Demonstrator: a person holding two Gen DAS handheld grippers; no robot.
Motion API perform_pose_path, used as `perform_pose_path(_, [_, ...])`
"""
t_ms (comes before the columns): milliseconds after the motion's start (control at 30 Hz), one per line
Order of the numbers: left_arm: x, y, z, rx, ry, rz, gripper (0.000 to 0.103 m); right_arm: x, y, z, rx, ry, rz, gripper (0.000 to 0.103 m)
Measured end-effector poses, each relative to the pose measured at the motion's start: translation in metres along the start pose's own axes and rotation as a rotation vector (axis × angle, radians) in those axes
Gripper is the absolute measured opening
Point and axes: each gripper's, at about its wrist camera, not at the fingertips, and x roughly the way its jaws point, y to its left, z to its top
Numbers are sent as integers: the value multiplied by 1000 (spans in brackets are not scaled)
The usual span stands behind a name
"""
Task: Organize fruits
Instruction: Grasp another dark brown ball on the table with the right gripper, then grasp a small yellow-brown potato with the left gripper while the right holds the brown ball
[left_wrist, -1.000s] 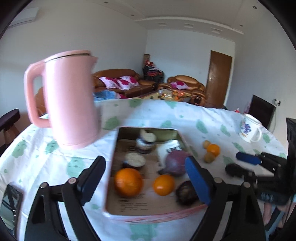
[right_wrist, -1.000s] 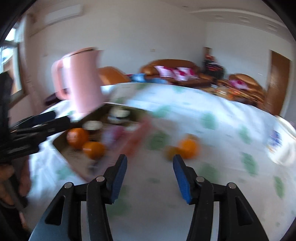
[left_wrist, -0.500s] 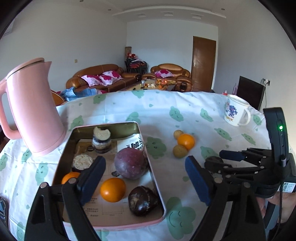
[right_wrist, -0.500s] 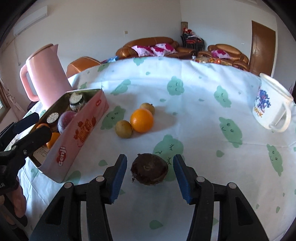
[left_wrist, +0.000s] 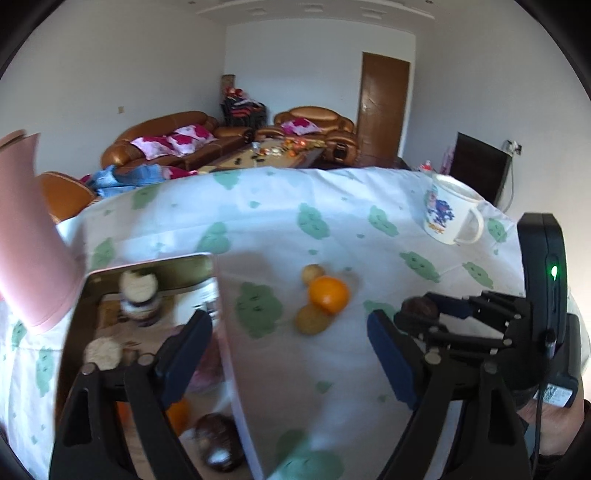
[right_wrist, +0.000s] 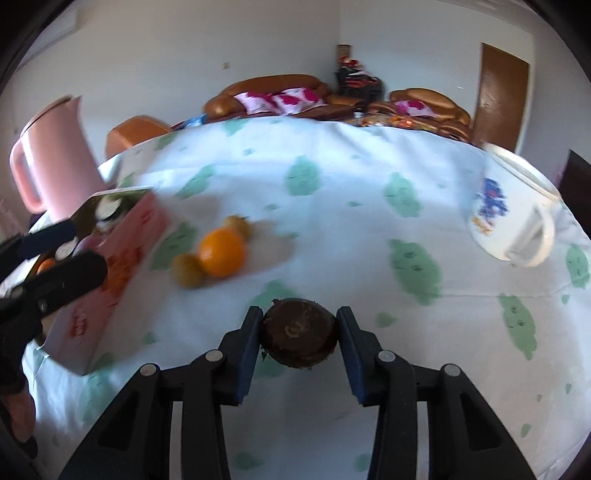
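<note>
Fruit (right_wrist: 299, 338), dark brown, clamped in right gripper (right_wrist: 300, 341) near table (right_wrist: 369, 236) front | left gripper (left_wrist: 288, 354) spread wide, holding nothing | orange (right_wrist: 221, 253) sits right of pink tin (right_wrist: 122, 254)

R gripper (right_wrist: 299, 332) clamped on dark fruit (right_wrist: 299, 338); L gripper (left_wrist: 288, 354) wide apart.

I see a pink kettle (right_wrist: 55, 155) on the bench (right_wrist: 332, 177), and a white mug (right_wrist: 513, 214) far to its right.
</note>
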Motion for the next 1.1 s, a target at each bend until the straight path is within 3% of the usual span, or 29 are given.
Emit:
perform_pose_path(67, [12, -11, 2, 36, 19, 14, 70, -1, -10, 1, 30, -7, 13, 43])
perform_pose_path(133, [22, -19, 3, 57, 40, 2, 66, -3, -14, 1, 42, -13, 21, 43])
perform_pose_path(367, [53, -24, -1, 56, 121, -58, 63, -6, -23, 1, 87, -32, 53, 43])
perform_pose_path(700, [54, -6, -6, 70, 112, 66, 65, -10, -24, 0, 94, -56, 82, 43])
perform_pose_path(800, [54, -7, -6, 69, 121, 37, 65, -9, -23, 0, 85, -52, 81, 43])
perform_pose_path(967, [61, -34, -8, 156, 145, 17, 61, -9, -23, 1, 85, -50, 82, 43])
perform_pose_path(1100, [77, -24, -4, 99, 210, -16, 53, -7, -22, 0, 83, -46, 80, 43])
